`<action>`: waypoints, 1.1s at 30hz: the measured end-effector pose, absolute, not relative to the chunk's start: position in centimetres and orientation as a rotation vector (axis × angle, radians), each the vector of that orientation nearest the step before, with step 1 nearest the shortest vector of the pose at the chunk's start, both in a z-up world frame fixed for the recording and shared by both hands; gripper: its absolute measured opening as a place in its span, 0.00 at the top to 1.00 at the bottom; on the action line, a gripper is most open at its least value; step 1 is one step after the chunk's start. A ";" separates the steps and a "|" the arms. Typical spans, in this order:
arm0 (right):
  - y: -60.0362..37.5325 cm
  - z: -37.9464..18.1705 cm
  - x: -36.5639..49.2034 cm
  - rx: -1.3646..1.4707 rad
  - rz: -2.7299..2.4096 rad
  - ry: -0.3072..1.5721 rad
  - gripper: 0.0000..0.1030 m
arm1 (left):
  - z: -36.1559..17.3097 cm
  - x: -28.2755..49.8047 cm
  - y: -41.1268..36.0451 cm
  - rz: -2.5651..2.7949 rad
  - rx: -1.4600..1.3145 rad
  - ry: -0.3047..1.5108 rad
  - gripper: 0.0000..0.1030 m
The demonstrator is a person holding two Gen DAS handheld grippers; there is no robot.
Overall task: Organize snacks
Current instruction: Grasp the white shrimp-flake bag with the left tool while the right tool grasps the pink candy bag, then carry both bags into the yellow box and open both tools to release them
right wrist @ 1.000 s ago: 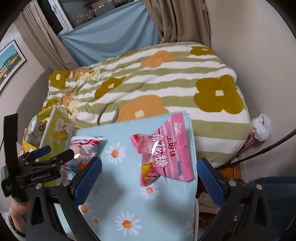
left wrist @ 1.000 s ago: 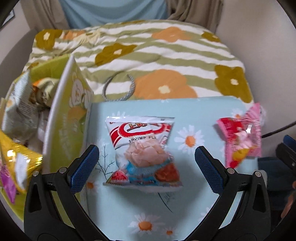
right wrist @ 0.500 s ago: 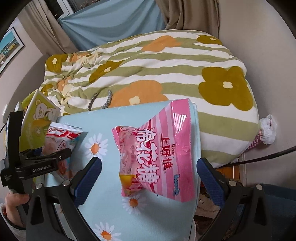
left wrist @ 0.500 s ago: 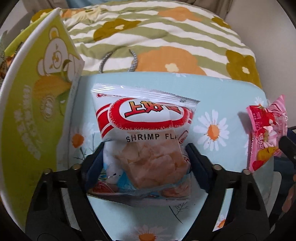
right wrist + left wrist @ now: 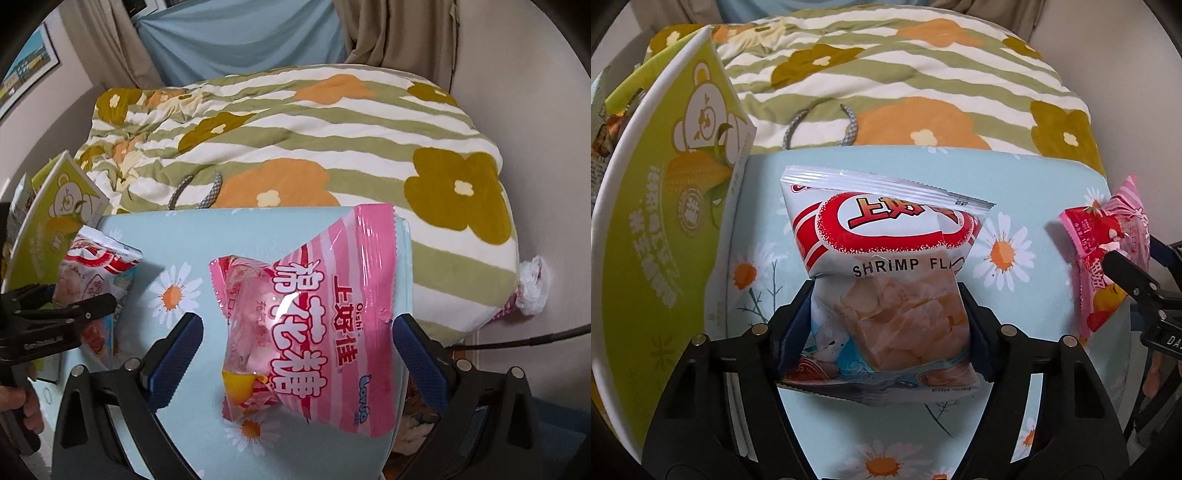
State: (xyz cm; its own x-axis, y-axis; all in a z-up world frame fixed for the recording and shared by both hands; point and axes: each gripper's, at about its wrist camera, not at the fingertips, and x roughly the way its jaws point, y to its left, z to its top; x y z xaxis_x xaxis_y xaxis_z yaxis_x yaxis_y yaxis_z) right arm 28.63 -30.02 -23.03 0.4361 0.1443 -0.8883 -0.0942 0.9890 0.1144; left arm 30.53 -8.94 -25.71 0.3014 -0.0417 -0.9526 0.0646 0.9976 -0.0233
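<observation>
To the left of the left gripper stands a green carton with a bear and corn printed on it, other packets tucked behind its wall. The left gripper's jaws have just been closing and now pinch the lower half of the shrimp chip bag, which lies on the daisy-print surface; its front reads "SHRIMP FLA…" under a red oval with Chinese characters. This looks like the grasping step, so the next move likely calls for lifting the bag clear and carrying it left toward the carton. The right gripper hovers with its jaws apart, the pink marshmallow bag lying between them untouched; it reads "Oishi" with large Chinese characters. Closing on it comes next.
</observation>
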 end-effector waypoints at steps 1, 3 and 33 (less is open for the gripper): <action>-29.8 -23.1 28.7 0.041 0.150 1.107 0.01 | -25.7 30.4 -9.0 -0.074 0.019 1.262 0.31; -29.4 -23.2 28.8 0.019 0.152 1.104 0.02 | -25.6 30.1 -9.0 -0.080 0.019 1.260 0.32; -25.9 -13.3 24.8 0.076 0.281 0.999 0.39 | -9.3 23.5 -7.4 -0.113 -0.033 0.969 0.33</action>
